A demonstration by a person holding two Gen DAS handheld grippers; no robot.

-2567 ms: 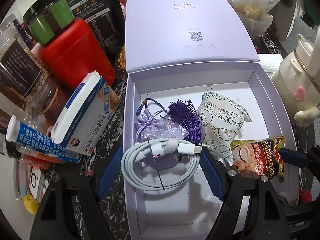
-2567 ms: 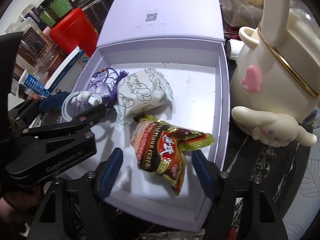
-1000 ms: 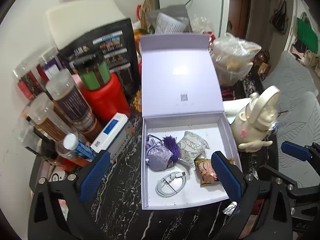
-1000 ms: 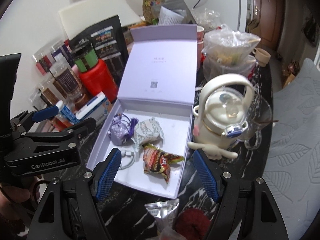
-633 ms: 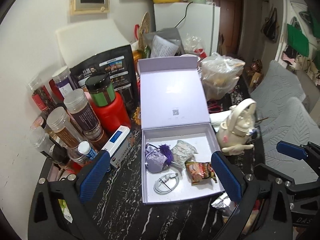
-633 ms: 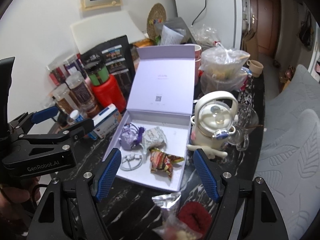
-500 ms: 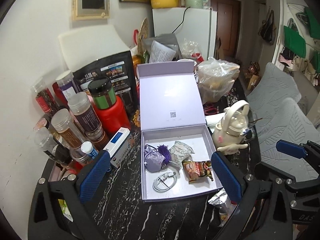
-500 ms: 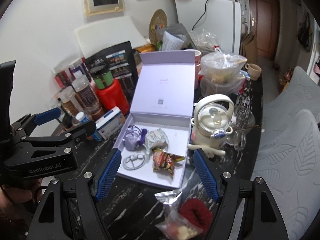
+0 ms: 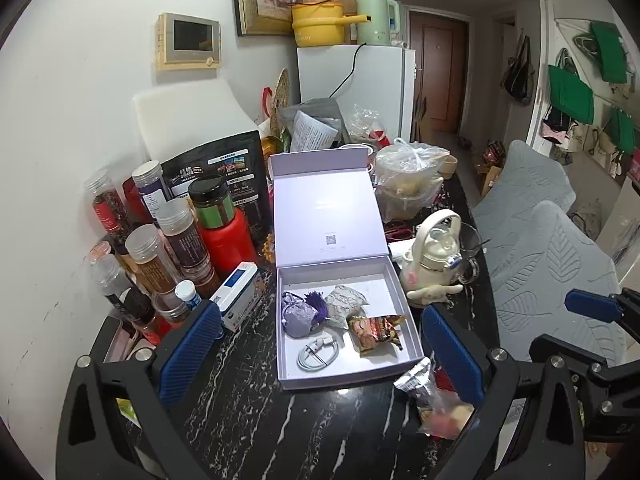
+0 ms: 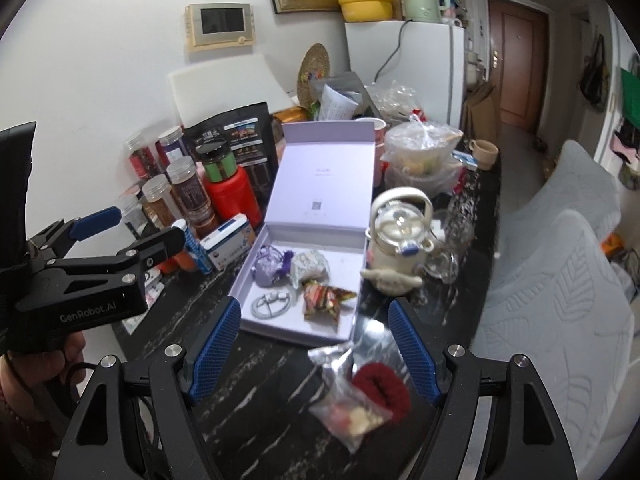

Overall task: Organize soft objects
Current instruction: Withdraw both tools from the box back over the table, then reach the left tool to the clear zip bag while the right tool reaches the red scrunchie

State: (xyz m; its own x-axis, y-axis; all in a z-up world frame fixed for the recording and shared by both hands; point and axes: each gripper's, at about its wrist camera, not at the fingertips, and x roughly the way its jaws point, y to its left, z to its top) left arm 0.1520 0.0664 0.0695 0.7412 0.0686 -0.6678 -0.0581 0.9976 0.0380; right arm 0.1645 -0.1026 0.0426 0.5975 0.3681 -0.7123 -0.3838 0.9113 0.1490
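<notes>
Left hand-held gripper (image 9: 320, 348) open, red pouch (image 10: 380, 390) only in right view

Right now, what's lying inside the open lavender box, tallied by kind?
Lavender drawstring pouch: 1
White patterned packet: 1
Red snack packet: 1
Coiled white cable: 1
Total in the lavender box: 4

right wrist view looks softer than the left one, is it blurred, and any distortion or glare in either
Right wrist view: slight motion blur, most visible on the clear snack bag and teapot. Left wrist view: sharper, the coiled cable in the lavender box reads cleanly. Both: strong fisheye bending with dark corners; no harsh glare, only soft sheen on the black marble table.
</notes>
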